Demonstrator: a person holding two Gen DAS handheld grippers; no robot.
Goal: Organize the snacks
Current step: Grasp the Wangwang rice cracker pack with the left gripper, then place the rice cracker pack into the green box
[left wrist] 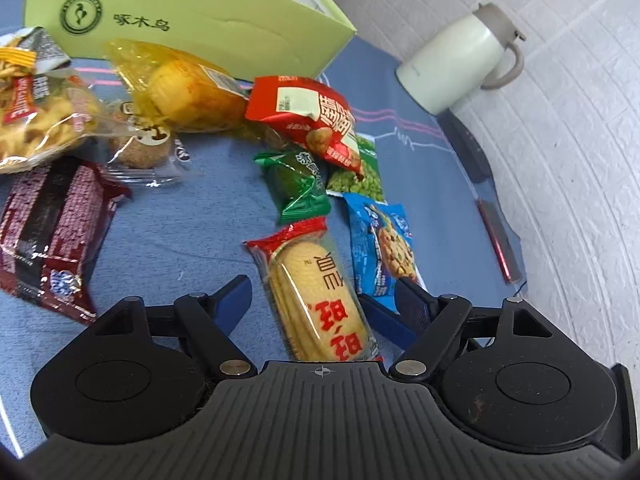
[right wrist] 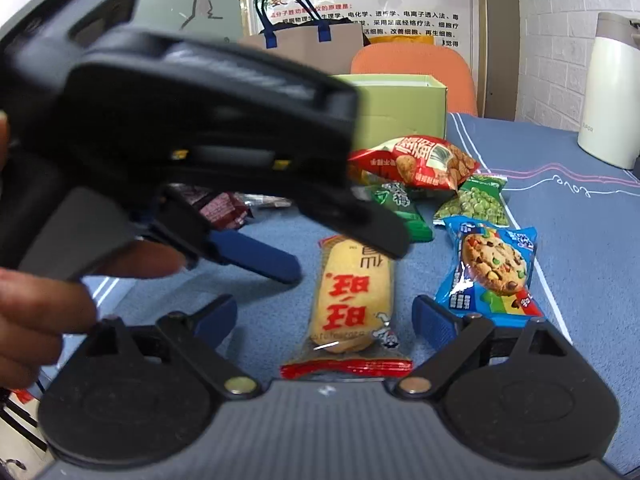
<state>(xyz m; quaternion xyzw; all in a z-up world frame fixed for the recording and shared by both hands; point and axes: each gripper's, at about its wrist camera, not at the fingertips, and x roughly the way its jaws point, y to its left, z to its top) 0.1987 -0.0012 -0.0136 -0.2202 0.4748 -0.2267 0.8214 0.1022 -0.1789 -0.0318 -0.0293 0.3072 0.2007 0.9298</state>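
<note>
Left claw [left wrist: 320,300], jaws apart with nothing clamped, straddles the long biscuit packet [left wrist: 320,312] lying on the blue-clothed table [left wrist: 180,220]; I keep the right claw [right wrist: 324,320] apart too, bracketing the same packet from its opposite end. Step in hand, as I judge it: picking this snack. Next, close one claw on it and carry it toward the green box [left wrist: 192,20], beyond the other snacks.

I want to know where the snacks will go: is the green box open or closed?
Open. The green box has no lid on top; its white inner walls show, and the left wrist view looks over its rim. Its contents cannot be told.
</note>
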